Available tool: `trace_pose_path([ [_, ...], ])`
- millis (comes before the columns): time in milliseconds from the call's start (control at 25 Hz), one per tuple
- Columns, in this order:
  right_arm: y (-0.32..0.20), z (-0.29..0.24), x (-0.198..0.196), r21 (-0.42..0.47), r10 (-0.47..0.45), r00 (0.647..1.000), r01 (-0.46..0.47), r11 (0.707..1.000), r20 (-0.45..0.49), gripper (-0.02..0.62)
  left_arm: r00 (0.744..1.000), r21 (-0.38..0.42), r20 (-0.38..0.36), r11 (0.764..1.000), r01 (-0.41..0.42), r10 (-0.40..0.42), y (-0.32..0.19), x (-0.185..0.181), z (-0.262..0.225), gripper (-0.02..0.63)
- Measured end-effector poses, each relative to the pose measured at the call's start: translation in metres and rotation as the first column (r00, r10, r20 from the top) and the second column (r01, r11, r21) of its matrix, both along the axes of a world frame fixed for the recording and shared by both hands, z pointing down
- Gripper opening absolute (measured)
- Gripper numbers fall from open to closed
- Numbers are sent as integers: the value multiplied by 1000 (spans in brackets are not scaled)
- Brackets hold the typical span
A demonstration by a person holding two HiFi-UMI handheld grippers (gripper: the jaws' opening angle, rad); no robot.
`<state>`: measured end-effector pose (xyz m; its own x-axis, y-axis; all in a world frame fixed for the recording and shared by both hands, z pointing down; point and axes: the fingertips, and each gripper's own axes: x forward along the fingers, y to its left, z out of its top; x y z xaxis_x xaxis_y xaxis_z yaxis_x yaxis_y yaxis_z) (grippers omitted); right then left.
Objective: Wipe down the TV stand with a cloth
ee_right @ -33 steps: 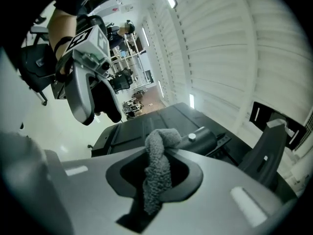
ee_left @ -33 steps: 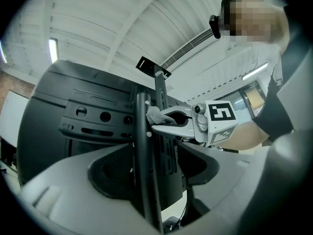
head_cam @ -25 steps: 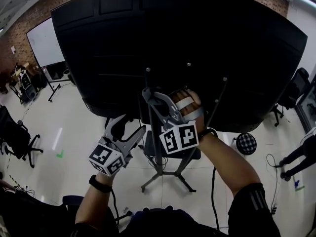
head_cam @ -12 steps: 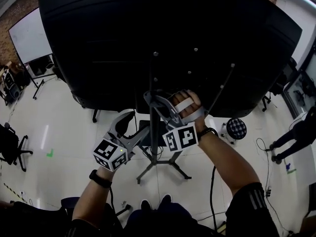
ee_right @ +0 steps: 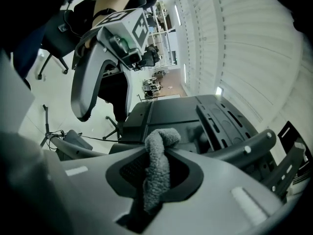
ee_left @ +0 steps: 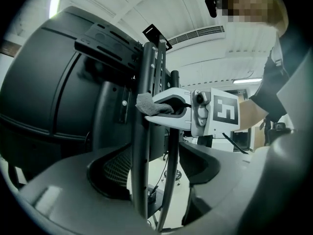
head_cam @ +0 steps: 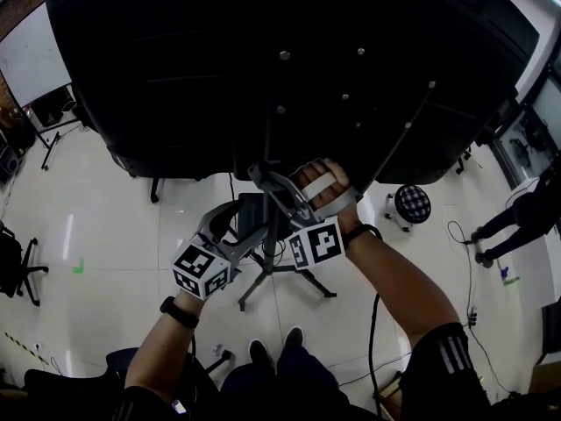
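A: Right, the right gripper point(head_cam: 265, 177) was clamped on the grey cloth point(ee_right: 157, 165), which was pressed against the TV stand's upright point(ee_left: 141, 151).

B: Meanwhile the left gripper point(head_cam: 237, 226) stood open, the upright between its jaws, seemingly untouched. Long, firm strokes down it would have suited.
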<state>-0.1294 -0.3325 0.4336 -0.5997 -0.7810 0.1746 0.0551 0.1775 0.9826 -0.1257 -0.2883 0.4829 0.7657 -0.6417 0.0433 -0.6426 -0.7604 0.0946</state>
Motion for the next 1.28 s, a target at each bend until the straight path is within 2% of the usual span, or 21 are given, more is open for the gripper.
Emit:
trace_pose_path([
  [200,2,53,4,-61,18,1000,-18,998,-3,58,999,-37,31,999,-32,34,-4,8,39,325],
  [520,6,143,7,-162,38,999,-43,986,-29,57,998,-133,51,990,-40,47,-9,7,113,328],
  [720,7,202,5,-240,55,998,-61,969,-34,57,996,-207,74,978,-29,45,-9,1,171,330],
  [1000,9,291,6,-331,74,995,-92,939,-64,58,996,-282,72,959,-25,47,-7,-2,240,336],
  [1280,11,365,5,-371,58,994,-89,924,-93,58,996,-322,68,946,-29,54,-10,4,303,337],
])
